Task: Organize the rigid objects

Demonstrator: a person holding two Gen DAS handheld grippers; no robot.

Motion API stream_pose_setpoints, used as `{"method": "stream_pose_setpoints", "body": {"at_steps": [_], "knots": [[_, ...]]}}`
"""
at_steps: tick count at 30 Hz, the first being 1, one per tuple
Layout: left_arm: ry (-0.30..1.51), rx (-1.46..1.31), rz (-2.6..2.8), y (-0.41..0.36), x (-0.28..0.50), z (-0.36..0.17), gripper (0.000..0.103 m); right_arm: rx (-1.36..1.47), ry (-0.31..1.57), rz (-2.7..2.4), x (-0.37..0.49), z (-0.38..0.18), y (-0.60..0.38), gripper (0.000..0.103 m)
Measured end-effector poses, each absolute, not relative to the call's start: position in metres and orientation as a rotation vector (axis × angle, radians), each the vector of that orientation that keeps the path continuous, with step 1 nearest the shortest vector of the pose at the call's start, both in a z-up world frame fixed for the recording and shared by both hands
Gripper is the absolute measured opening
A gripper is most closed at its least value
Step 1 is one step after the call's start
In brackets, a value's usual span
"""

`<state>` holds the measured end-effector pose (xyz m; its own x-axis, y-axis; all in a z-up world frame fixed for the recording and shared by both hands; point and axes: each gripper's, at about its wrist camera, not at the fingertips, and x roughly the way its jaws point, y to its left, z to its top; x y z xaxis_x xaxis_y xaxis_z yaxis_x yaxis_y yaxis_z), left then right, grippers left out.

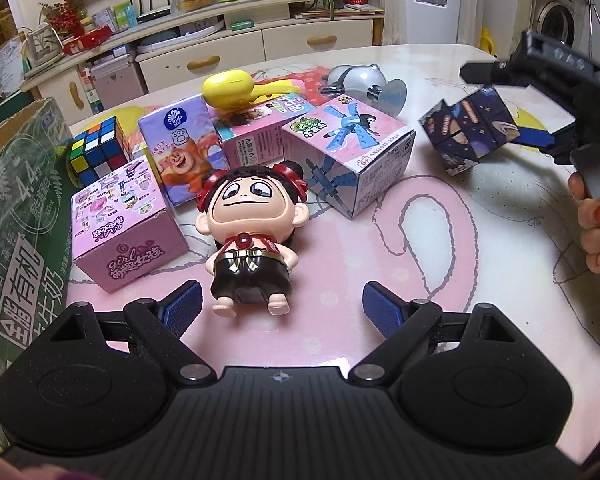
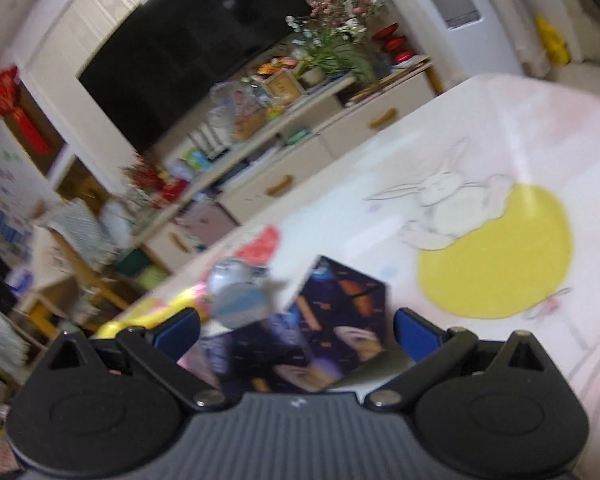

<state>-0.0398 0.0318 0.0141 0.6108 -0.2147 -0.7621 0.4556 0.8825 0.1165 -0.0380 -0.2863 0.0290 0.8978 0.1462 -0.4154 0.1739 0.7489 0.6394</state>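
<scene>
On the pink table [image 1: 440, 248], a doll [image 1: 247, 236] lies face up just ahead of the left gripper [image 1: 282, 310], whose blue pads [image 1: 182, 310] stand wide apart, touching nothing. Around the doll's head sit a pink box [image 1: 120, 224], a tissue pack [image 1: 180, 148], a Rubik's cube [image 1: 96, 150] and a blue-print box [image 1: 348, 156]. Farther right, the space cube [image 1: 466, 132] is tilted, next to the right gripper [image 2: 296, 334]. In the blurred right wrist view that cube [image 2: 320, 336] sits between wide-set fingers; whether the pads touch it I cannot tell.
</scene>
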Motion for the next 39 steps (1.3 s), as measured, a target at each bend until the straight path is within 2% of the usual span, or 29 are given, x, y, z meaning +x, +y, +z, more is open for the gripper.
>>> {"method": "stream_pose_setpoints", "body": {"at_steps": [3,6,15,17,27,32,39], "knots": [[0.826,0.318,-0.394,0.032,-0.04,0.014,0.103,0.763,0.424,0.058,-0.044,0.039,-0.283,0.103],[0.825,0.314,-0.392,0.033,-0.04,0.014,0.103,0.664,0.389,0.153,-0.046,0.056,-0.267,0.103],[0.828,0.311,-0.382,0.038,-0.039,0.016,0.103,-0.03,0.483,0.106,-0.037,0.051,-0.178,0.102],[0.827,0.309,-0.387,0.037,-0.039,0.016,0.103,-0.1,0.486,0.093,-0.033,0.045,-0.176,0.102],[0.831,0.311,-0.363,0.03,-0.028,0.01,0.103,-0.111,0.541,-0.008,-0.023,0.03,-0.187,0.102],[0.817,0.268,-0.33,0.032,-0.018,0.012,0.103,0.039,0.575,0.007,-0.02,0.032,-0.207,0.102],[0.819,0.228,-0.308,0.033,-0.007,0.007,0.103,0.256,0.519,0.124,-0.02,0.049,-0.208,0.102]]}}
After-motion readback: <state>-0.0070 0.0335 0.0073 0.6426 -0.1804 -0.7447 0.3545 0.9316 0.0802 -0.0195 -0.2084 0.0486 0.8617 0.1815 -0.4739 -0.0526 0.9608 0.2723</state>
